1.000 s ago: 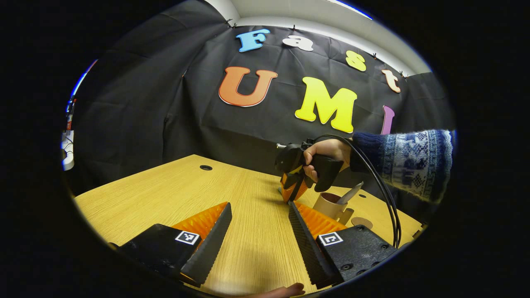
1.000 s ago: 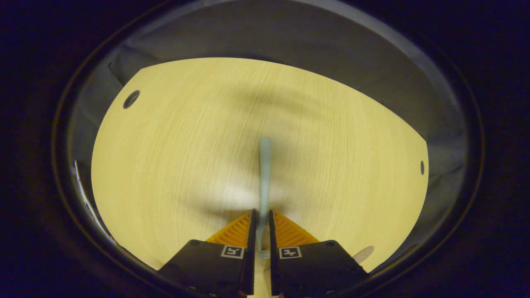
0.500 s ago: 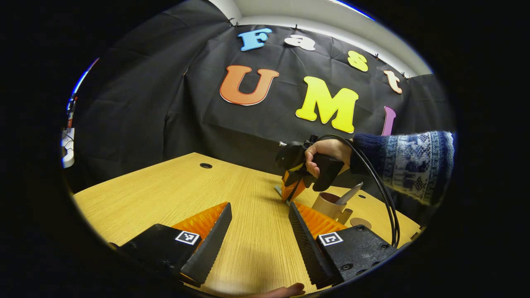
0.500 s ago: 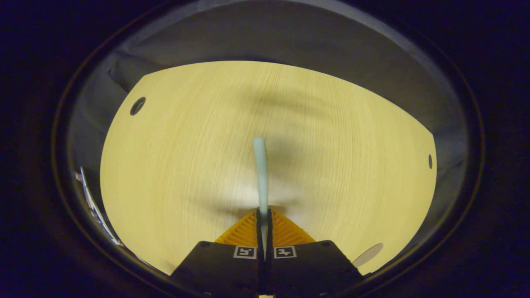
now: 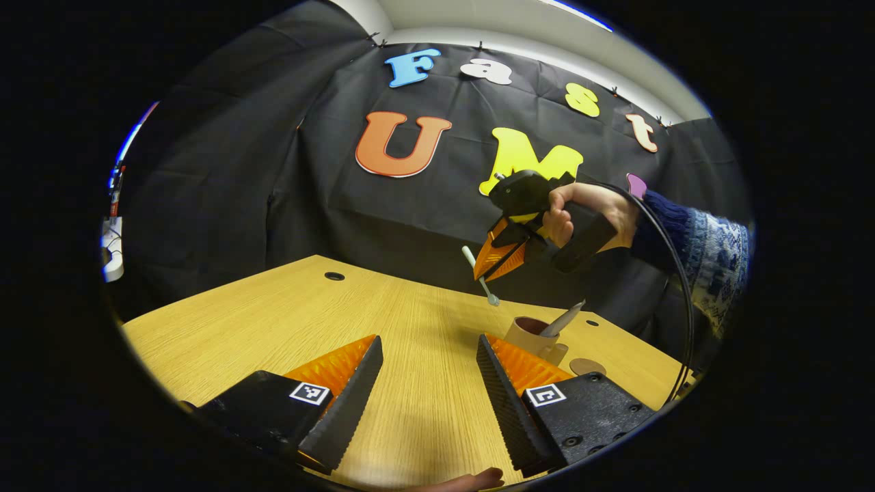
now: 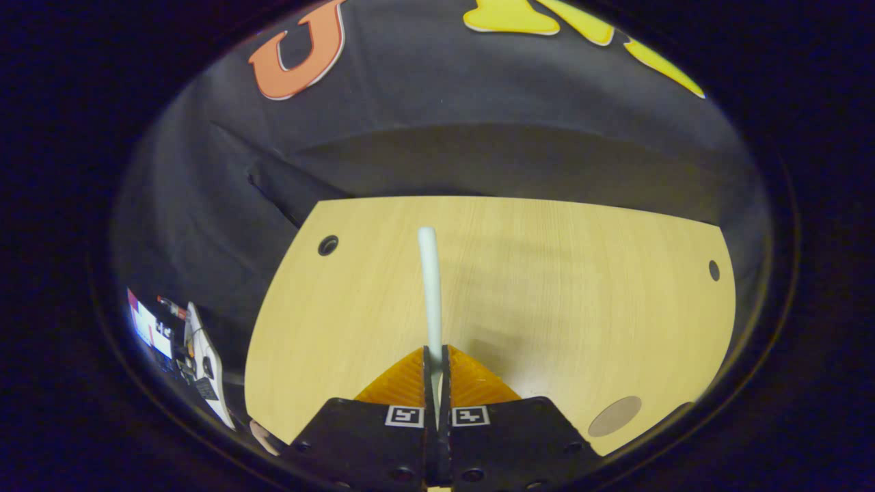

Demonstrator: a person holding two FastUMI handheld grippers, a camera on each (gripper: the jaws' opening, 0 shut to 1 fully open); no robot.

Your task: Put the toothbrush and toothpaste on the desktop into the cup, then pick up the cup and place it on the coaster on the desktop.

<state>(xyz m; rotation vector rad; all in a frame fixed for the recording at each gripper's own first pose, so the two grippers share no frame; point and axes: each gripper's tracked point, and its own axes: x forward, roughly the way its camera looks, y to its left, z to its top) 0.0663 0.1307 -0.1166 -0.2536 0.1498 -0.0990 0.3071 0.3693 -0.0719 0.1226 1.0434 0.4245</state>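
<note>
Your right gripper [image 6: 435,355] pinched the toothbrush [image 6: 429,287] tightly above the table [image 6: 581,273]. Your left gripper [image 5: 427,362] was spread wide and held nothing.

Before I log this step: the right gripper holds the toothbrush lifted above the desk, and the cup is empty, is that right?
Not quite: the cup is not empty. The left gripper view shows the toothpaste already leaning out of it. The rest stands: the right gripper is shut on the toothbrush, lifted above the desk.

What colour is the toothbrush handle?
The slim plastic toothbrush is pale mint, nearly white, seen best in the right gripper view.
</note>
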